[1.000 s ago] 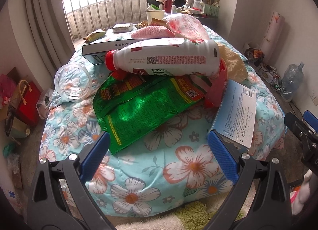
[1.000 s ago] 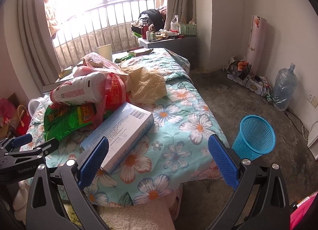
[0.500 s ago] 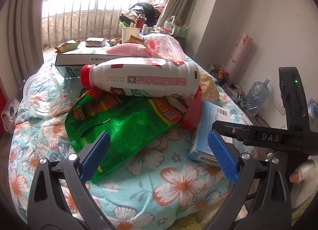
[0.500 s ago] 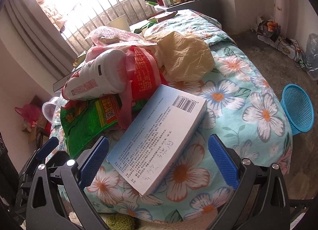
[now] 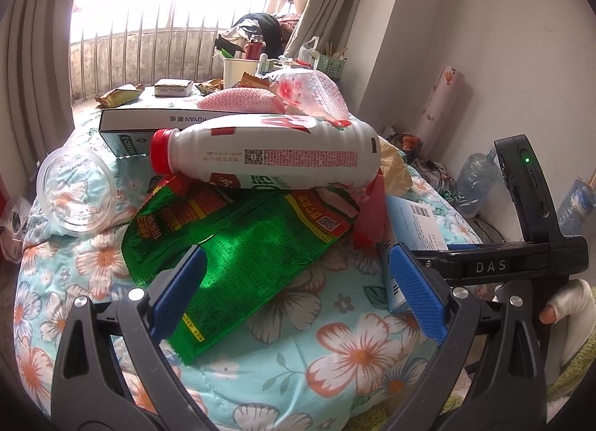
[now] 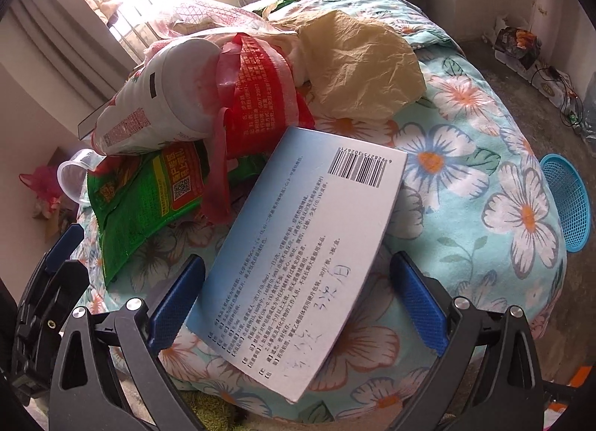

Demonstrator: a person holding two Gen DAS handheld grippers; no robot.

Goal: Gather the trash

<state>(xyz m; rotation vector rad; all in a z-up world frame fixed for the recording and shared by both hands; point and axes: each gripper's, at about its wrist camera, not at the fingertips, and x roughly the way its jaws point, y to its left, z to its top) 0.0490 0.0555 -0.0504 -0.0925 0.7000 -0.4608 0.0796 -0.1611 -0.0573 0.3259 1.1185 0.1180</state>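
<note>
On the flowered quilt [image 6: 484, 133] the pale blue carton [image 6: 298, 244] lay flat at the near edge, between the right gripper [image 6: 298, 304] and its wide-apart fingers. Light and stiff, I guessed; best pinched across its long sides. The left gripper [image 5: 298, 293] gaped empty over the green wrapper [image 5: 238, 256].

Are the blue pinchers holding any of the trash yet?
No, both are open and empty. The right gripper straddles the blue box; the left gripper hovers over the green bag.

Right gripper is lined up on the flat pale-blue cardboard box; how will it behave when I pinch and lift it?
The flat pale-blue cardboard box looks stiff, so it should lift as one piece. Thin and likely light. The open right gripper straddles its near end, so the far end may sag or swing.
</note>
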